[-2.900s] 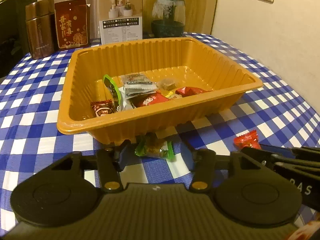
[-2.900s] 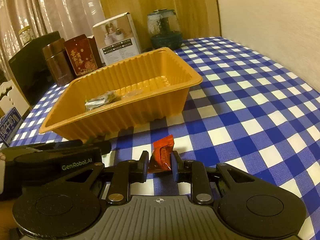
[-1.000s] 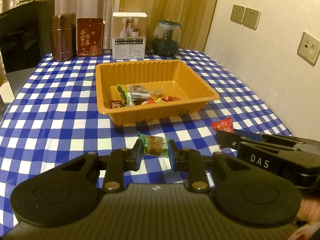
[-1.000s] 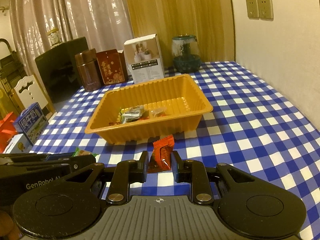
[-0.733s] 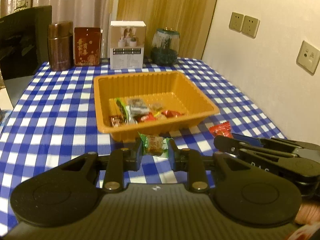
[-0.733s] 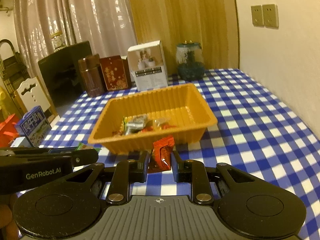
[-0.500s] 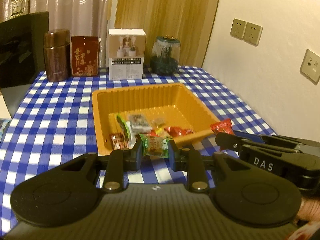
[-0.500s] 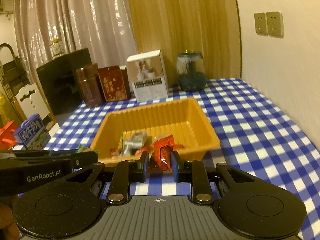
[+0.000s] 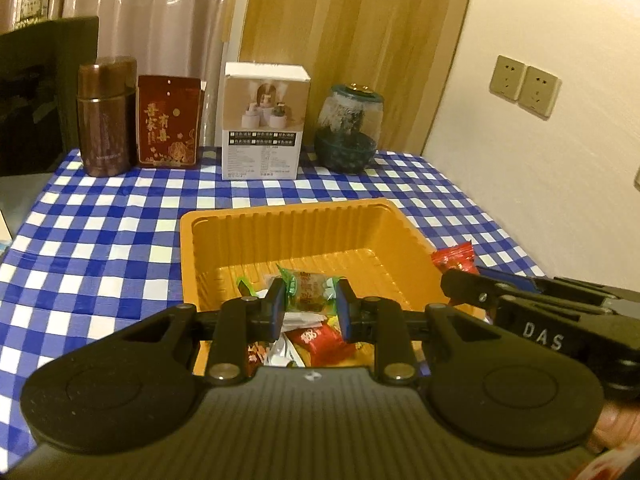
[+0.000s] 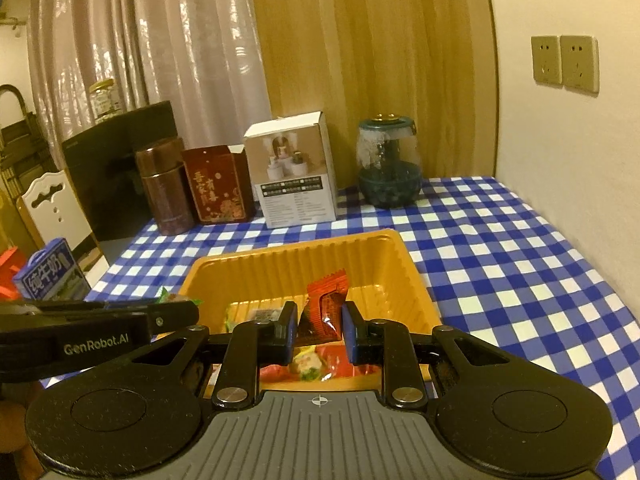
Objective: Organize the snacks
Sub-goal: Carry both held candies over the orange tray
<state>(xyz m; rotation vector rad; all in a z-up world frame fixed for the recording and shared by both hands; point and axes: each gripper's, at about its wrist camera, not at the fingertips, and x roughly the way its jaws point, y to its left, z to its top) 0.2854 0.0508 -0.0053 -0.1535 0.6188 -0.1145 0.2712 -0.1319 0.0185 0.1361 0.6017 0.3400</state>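
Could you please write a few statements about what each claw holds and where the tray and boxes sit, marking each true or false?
1. The left claw grips a green-wrapped snack. True.
2. The right claw is empty. False: it grips a red snack packet.
3. The orange tray already contains snacks. True.
4. The white box sits inside the tray. False: it stands on the checkered tablecloth behind it.

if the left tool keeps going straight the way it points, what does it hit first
Probably the far ribbed wall of the orange tray: the left tool, shut on a green-wrapped snack, points across the tray's inside. Depth is uncertain.
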